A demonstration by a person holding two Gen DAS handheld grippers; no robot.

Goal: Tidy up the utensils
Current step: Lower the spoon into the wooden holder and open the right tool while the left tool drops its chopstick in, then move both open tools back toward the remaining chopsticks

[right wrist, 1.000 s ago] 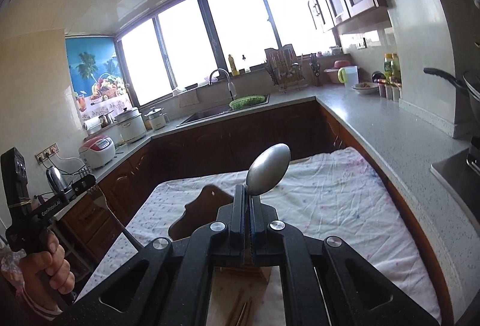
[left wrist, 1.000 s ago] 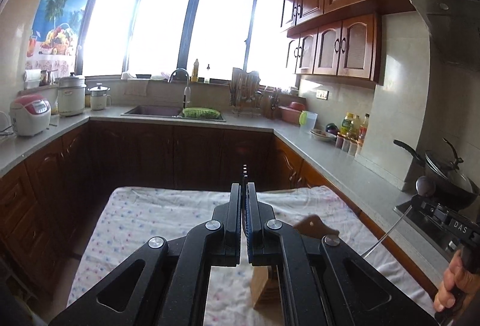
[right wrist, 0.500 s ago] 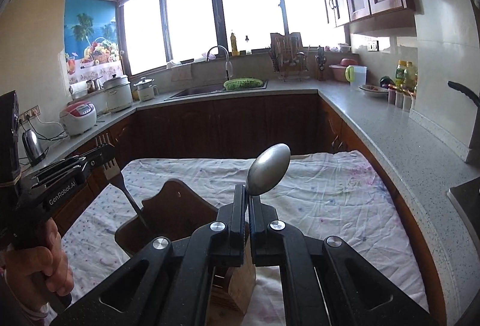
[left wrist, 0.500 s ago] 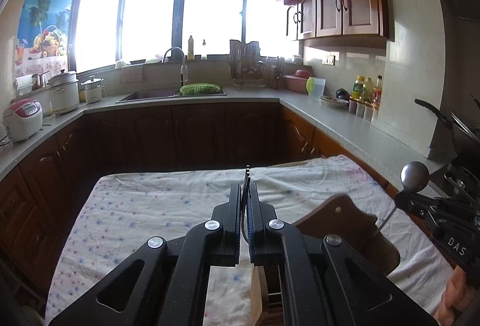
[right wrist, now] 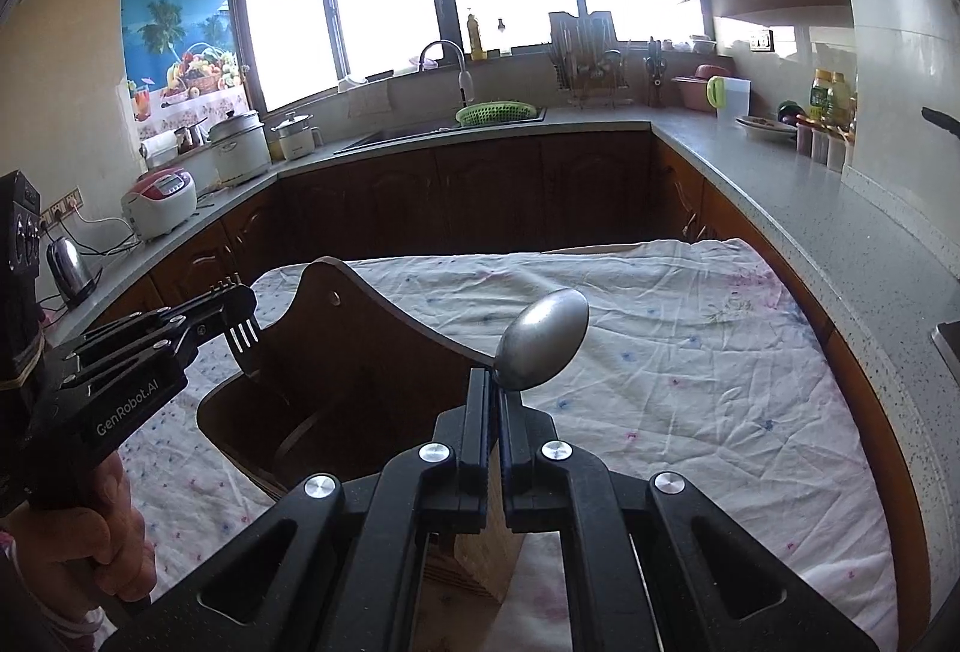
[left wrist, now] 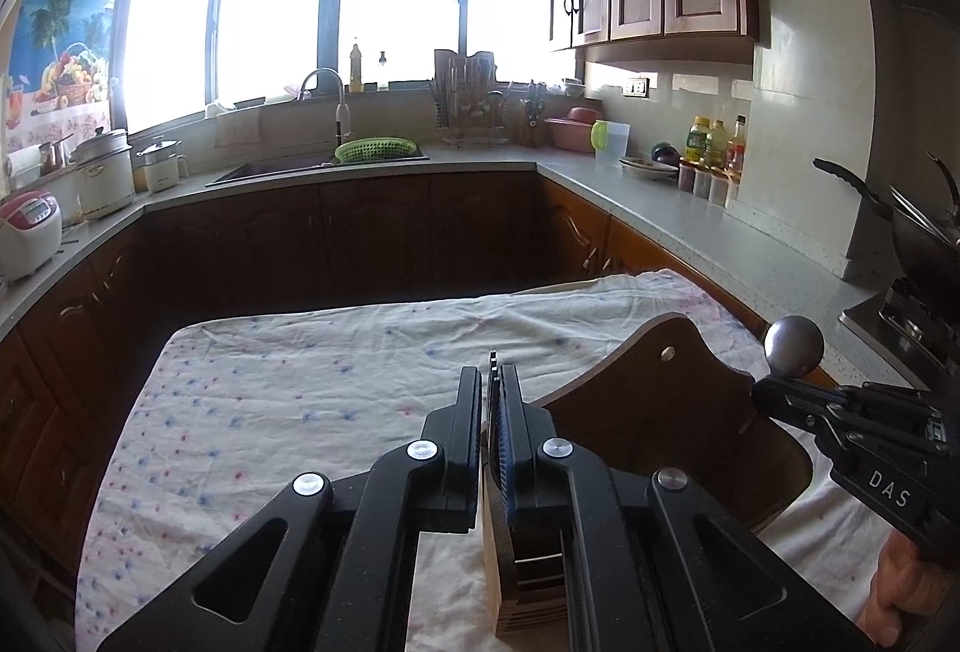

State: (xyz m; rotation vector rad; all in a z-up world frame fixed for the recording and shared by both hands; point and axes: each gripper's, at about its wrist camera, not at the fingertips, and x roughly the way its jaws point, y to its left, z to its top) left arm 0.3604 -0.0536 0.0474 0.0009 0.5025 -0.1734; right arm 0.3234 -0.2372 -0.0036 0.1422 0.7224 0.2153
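a utensil in each of your grippers, over the wooden holder (right wrist: 336, 388)

your left gripper (left wrist: 492, 400) is clamped on a fork (right wrist: 243, 343), your right gripper (right wrist: 495, 400) on a spoon (right wrist: 543, 340); both hang above the holder on the floral cloth (right wrist: 690, 388).

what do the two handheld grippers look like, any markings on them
Both are matte black plastic with slotted linkage arms and silver pivot bolts. The left gripper reads "GenRobot.AI" in white; the right gripper reads "DAS". The left's finger pads are ribbed blue. Bare hands hold both.
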